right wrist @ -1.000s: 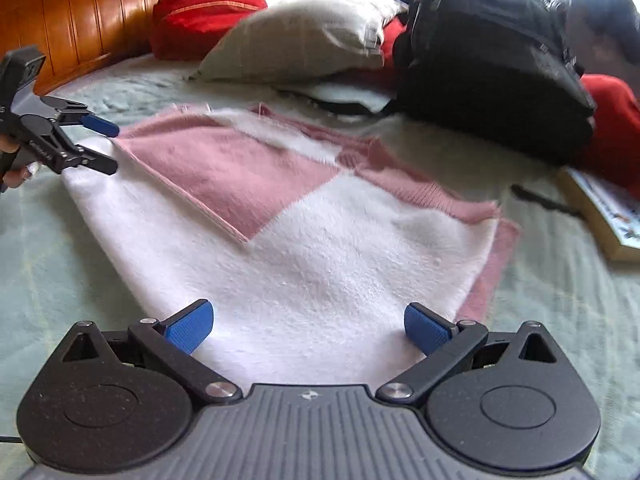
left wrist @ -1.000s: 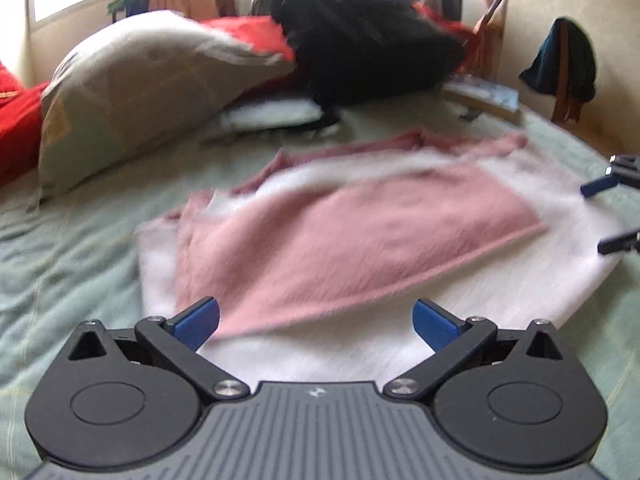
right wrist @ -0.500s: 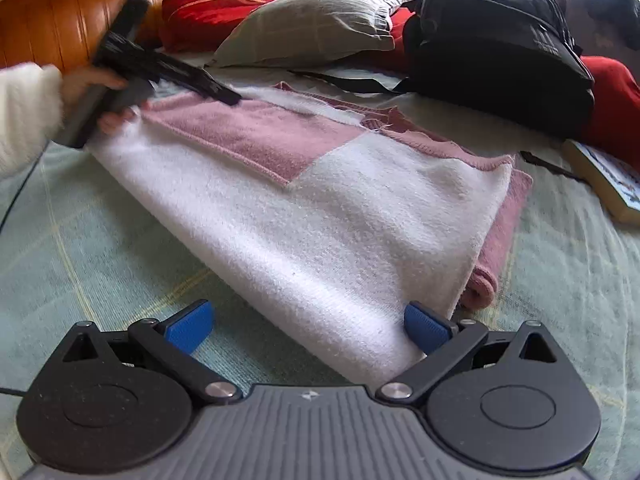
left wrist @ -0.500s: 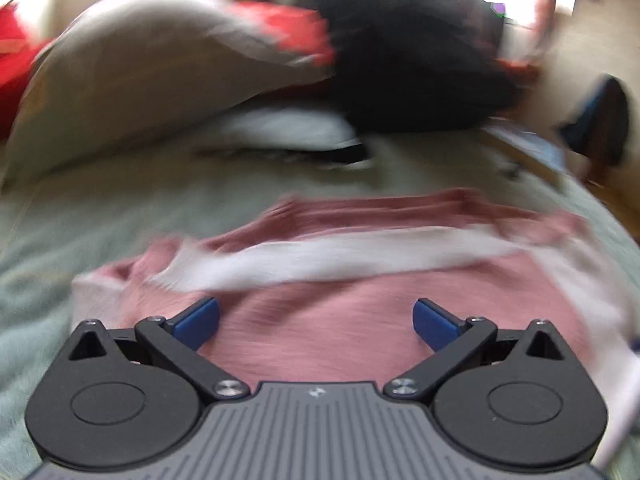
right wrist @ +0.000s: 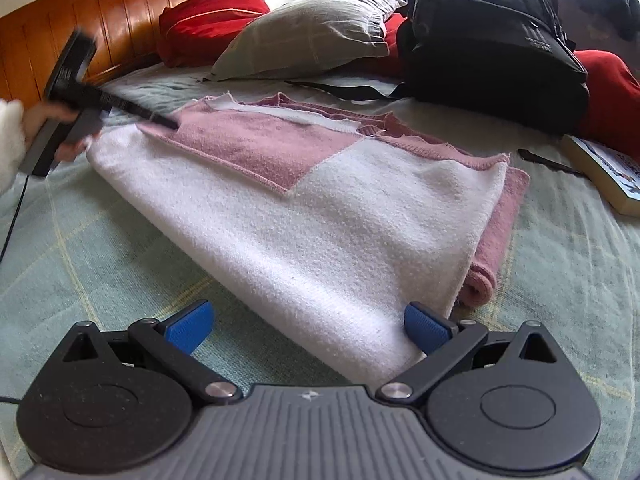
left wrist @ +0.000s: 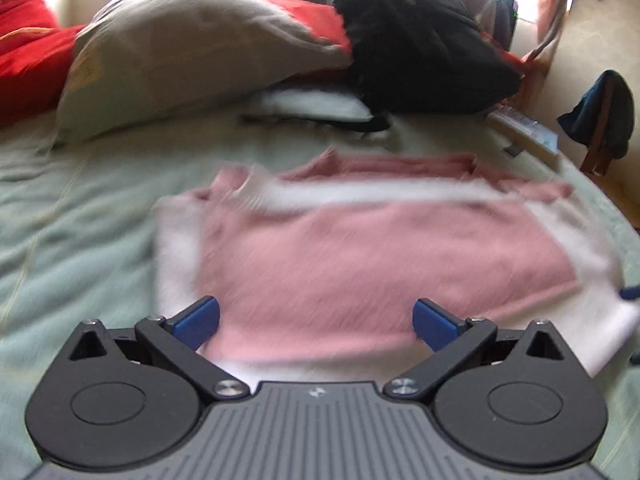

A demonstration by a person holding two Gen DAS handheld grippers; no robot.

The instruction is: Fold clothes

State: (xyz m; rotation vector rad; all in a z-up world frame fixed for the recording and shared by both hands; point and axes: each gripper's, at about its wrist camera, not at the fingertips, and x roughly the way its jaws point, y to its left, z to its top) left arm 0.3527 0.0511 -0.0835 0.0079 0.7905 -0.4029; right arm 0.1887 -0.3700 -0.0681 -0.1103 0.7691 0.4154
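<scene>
A pink and white sweater point(right wrist: 340, 216) lies folded flat on the green bedspread point(right wrist: 100, 248), with a pink panel point(left wrist: 360, 264) on top. My left gripper point(left wrist: 317, 322) is open just above the sweater's near edge, nothing between its fingers. In the right wrist view the left gripper point(right wrist: 120, 106) reaches over the pink panel's left end, held by a hand point(right wrist: 48, 120) in a white sleeve. My right gripper point(right wrist: 308, 326) is open at the sweater's near white corner, which lies between the fingers. Its blue fingertip point(left wrist: 630, 293) shows at the left view's right edge.
At the head of the bed lie a grey pillow point(right wrist: 312, 36), red pillows point(right wrist: 212, 16) and a black backpack point(right wrist: 492, 40) with a strap trailing toward the sweater. A book point(right wrist: 604, 172) lies to the right. A wooden headboard point(right wrist: 100, 20) is behind. Dark clothes hang on a chair point(left wrist: 604, 116).
My right gripper backed off from over the white part to the sweater's near corner. My left gripper swung in over the pink panel's left end. Both stayed open.
</scene>
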